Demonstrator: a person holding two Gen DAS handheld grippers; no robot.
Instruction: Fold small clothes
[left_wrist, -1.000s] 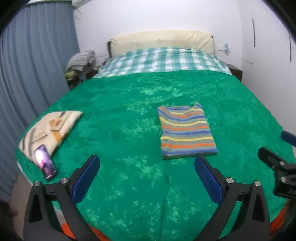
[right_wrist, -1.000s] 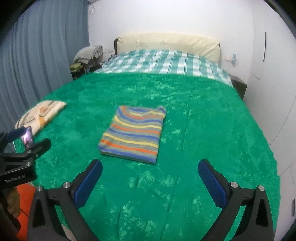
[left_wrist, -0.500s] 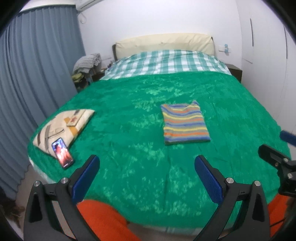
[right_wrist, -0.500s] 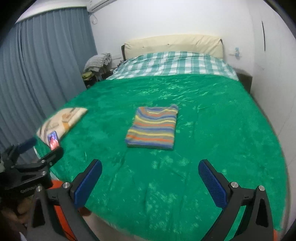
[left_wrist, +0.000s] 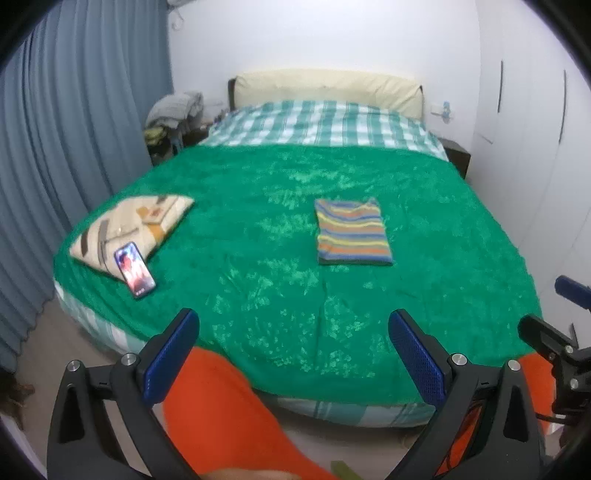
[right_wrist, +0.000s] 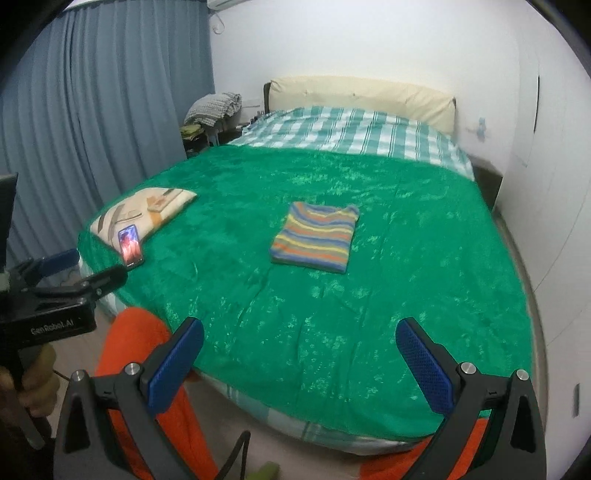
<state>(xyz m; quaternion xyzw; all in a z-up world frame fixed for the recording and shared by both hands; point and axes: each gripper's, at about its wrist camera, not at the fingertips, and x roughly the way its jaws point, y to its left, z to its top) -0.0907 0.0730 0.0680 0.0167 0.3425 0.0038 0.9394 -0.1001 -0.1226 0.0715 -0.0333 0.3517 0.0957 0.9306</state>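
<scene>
Left wrist view has your left tool (left_wrist: 293, 360) spread wide open with nothing in it, hanging off the near edge of the bed (left_wrist: 258, 317). Your right tool (right_wrist: 299, 363) is the same deal, fingers apart and empty. That striped shirt (left_wrist: 351, 232) sits folded flat mid-bed on the green blanket (right_wrist: 406, 258), well apart from both tools. Far left you've got a phone (left_wrist: 135, 269) leaning on a cream pillow (left_wrist: 129, 221).

The bed (left_wrist: 258, 295) carried a green blanket (left_wrist: 332, 321) over a checked sheet (left_wrist: 325, 123). A folded striped shirt (left_wrist: 351, 232) lay near the blanket's middle. At the left edge lay a cream cloth (left_wrist: 136, 221), with a phone (left_wrist: 135, 269) resting partly on it.
</scene>
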